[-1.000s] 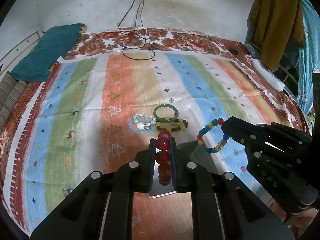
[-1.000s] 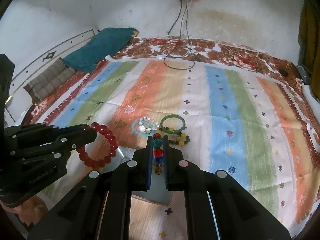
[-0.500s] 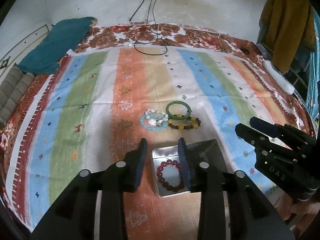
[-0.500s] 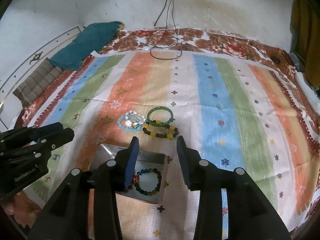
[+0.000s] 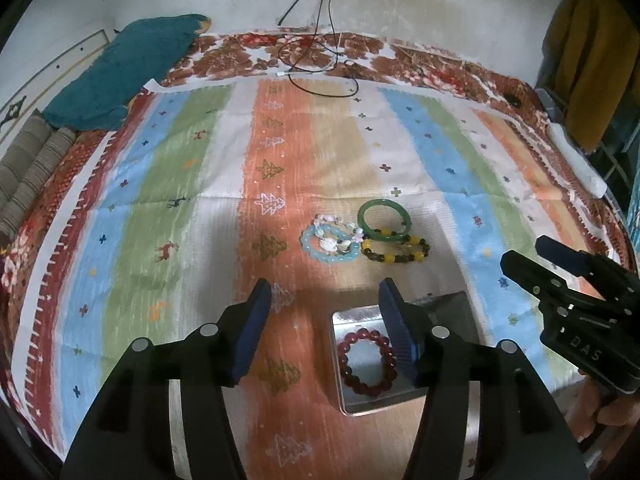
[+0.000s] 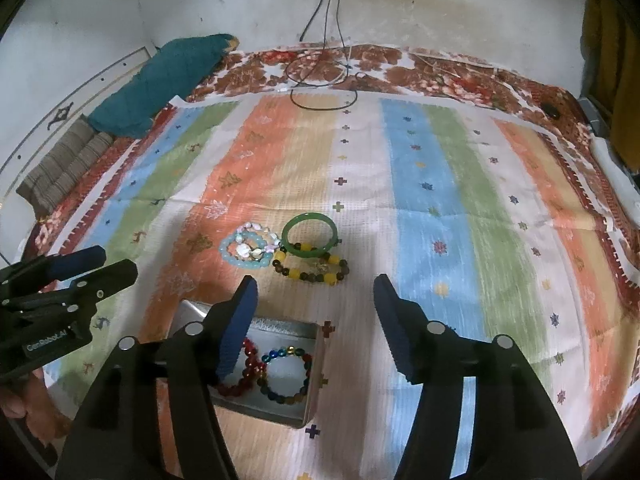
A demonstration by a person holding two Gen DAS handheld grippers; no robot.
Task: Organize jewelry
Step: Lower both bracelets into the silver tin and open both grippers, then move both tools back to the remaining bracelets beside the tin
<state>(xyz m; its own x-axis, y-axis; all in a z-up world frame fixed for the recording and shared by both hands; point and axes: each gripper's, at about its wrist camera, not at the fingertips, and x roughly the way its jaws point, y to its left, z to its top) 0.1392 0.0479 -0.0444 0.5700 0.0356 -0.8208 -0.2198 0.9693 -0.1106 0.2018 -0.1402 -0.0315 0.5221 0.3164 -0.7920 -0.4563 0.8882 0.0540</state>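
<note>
Up at twelve o'clock from the right gripper [image 6: 314,294], nearer than the left gripper [image 5: 324,294], lying: green bangle [image 6: 311,234]. Both opening wide, holding nothing.

I count two bracelets in my tin [image 6: 308,364]: red [image 6: 244,376] and multicoloured [image 6: 286,376]. Four more lie at twelve o'clock: a green bangle [image 6: 310,240], yellow-brown beads [image 6: 310,268], pale blue beads [image 6: 244,254] and shells [image 6: 256,242].

Low in frame, red bead bracelet [image 6: 244,376] sits left of multicoloured bead bracelet [image 6: 286,376] inside shallow metal tin [image 6: 280,328]; green bangle [image 6: 310,240] lies above.
</note>
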